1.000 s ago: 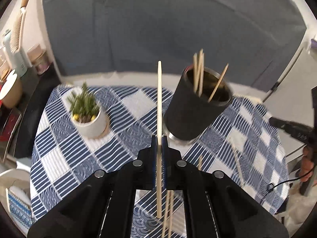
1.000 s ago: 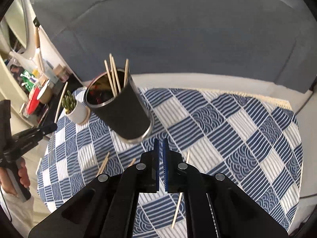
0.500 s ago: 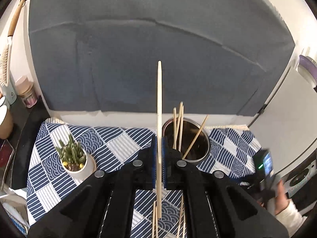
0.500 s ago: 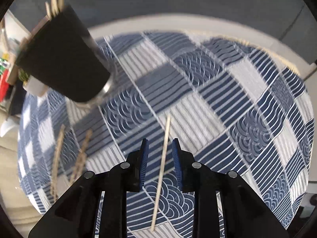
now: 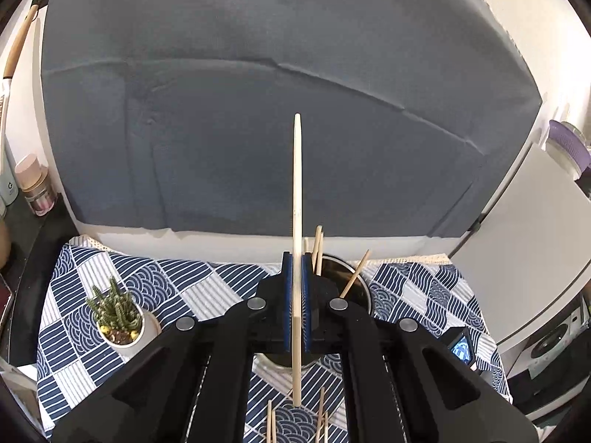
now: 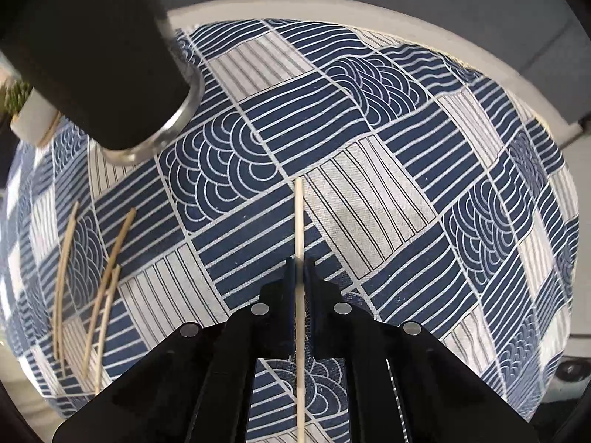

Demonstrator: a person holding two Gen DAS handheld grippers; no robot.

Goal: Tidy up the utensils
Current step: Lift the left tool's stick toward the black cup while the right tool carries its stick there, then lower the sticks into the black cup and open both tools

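My left gripper (image 5: 296, 258) is shut on a wooden chopstick (image 5: 297, 184) that stands upright, held above the black utensil cup (image 5: 354, 291), which holds several chopsticks (image 5: 318, 247). My right gripper (image 6: 300, 264) is down at the tablecloth with its jaws closed around a chopstick (image 6: 298, 221) that lies flat on the cloth. The black cup (image 6: 99, 51) stands to its upper left. Three loose chopsticks (image 6: 110, 258) lie at the left of the right wrist view.
A blue and white patterned tablecloth (image 6: 406, 147) covers the table. A small potted succulent (image 5: 118, 317) stands at the left. A grey backdrop (image 5: 258, 110) hangs behind. Bottles (image 5: 31, 184) stand on a shelf at far left.
My left gripper has risen with its chopstick and now sits over the cup. My right gripper has dropped to the cloth, opened, then closed around the lying chopstick.
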